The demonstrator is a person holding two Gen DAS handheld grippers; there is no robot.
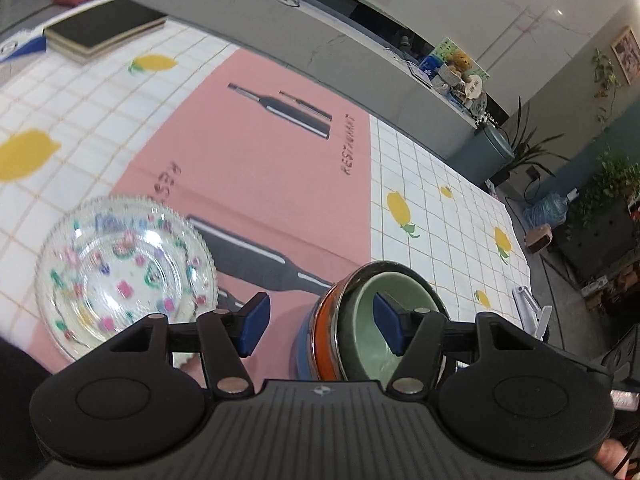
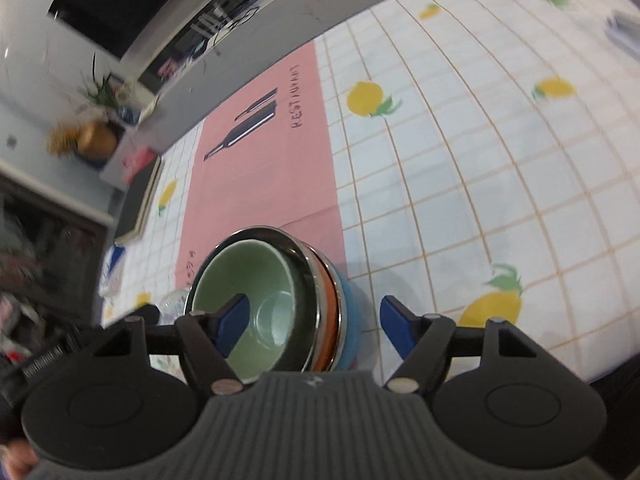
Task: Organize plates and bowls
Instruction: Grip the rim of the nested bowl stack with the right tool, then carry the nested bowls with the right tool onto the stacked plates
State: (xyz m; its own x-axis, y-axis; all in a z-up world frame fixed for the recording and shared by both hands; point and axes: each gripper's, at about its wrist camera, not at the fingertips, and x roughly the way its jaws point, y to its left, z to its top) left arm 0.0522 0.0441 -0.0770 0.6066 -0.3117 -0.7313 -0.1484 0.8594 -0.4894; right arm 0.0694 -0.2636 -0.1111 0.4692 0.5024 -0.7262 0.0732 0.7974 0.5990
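The bottom of the stack of bowls (image 1: 360,320) is hidden behind the left gripper (image 1: 320,322), so only the rims show: a green bowl (image 2: 248,292) sits inside a shiny metal one, then an orange one, then a blue one at the bottom. The stack stands on the pink mat (image 1: 260,168) near the edge by the white tablecloth (image 2: 480,180) with yellow lemons. The left gripper has its blue pads spread apart and holds nothing; one pad is in front of the green bowl's inside, the other is out over the mat. The right gripper (image 2: 316,324) is also spread wide and empty, with one pad over the green bowl and one out beside the stack. A glass plate (image 1: 124,276) with small coloured flowers lies flat on the mat, near the stack but not touching it; it looks blurry, and its near edge is cut off by the gripper. A dark book (image 1: 104,26) lies far back on the table.
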